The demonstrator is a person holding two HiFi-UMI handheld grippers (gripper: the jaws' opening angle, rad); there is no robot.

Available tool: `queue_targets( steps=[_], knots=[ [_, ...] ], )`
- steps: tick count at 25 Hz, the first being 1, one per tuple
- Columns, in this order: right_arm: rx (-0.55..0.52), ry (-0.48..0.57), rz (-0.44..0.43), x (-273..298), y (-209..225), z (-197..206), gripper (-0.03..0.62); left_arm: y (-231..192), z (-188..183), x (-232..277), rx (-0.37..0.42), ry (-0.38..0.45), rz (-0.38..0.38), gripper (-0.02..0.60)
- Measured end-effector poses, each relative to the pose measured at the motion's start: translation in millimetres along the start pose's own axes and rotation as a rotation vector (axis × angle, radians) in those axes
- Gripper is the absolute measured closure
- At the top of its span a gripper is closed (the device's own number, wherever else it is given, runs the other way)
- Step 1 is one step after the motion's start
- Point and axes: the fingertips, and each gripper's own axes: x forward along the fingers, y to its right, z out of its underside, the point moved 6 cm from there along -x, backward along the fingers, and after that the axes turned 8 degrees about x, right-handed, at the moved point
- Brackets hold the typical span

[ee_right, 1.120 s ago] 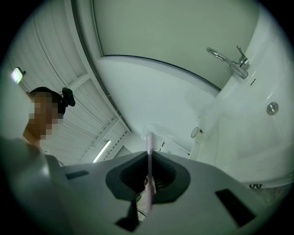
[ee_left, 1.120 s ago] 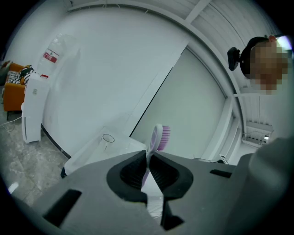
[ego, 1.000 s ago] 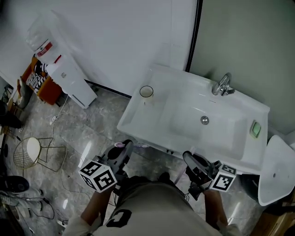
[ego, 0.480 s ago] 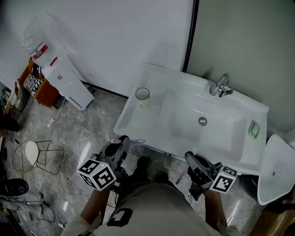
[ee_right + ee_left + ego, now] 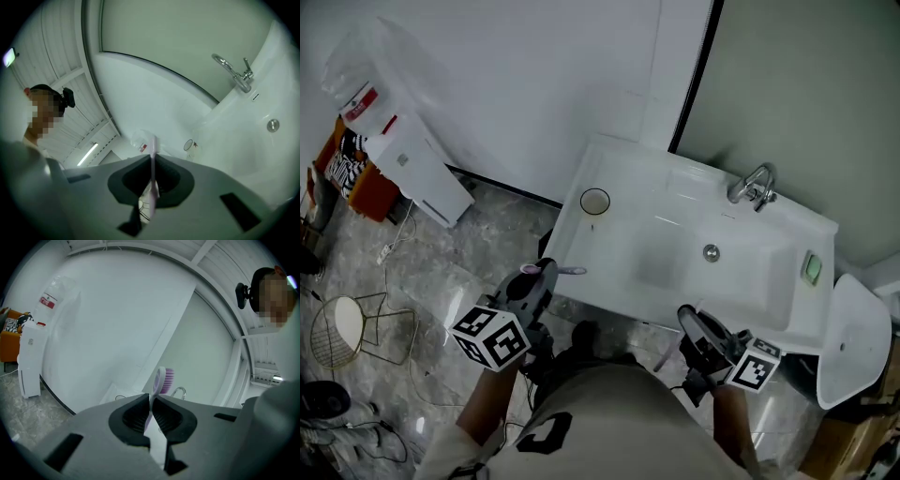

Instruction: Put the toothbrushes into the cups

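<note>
Toothbrushes (image 5: 163,379) (image 5: 153,143), slim, seemingly plastic, tight between both hand-held grippers' (image 5: 151,398) (image 5: 152,158) closed ribbed jaws.

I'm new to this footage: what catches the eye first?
A white sink fills the middle of the head view, one cup standing on its left ledge. Nearer the person, the left tool is shut on a purple toothbrush and the right tool on a pale pink toothbrush.

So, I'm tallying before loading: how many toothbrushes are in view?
2. A purple toothbrush is clamped in the left gripper's jaws; a pale pink toothbrush is clamped in the right gripper's jaws. More may lie out of view.
</note>
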Motion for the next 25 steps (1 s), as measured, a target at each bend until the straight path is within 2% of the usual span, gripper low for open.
queue_targets(
  steps=[8,25],
  knots=[
    [-0.016,-0.044,0.022,62,-11,10,0.585,-67,-13,-4,-0.059,0.037,-0.024,0.549],
    [-0.035,-0.004,0.083,130,-22,30,0.585,-144,-33,6,-0.080,0.031,0.050,0.549]
  ],
)
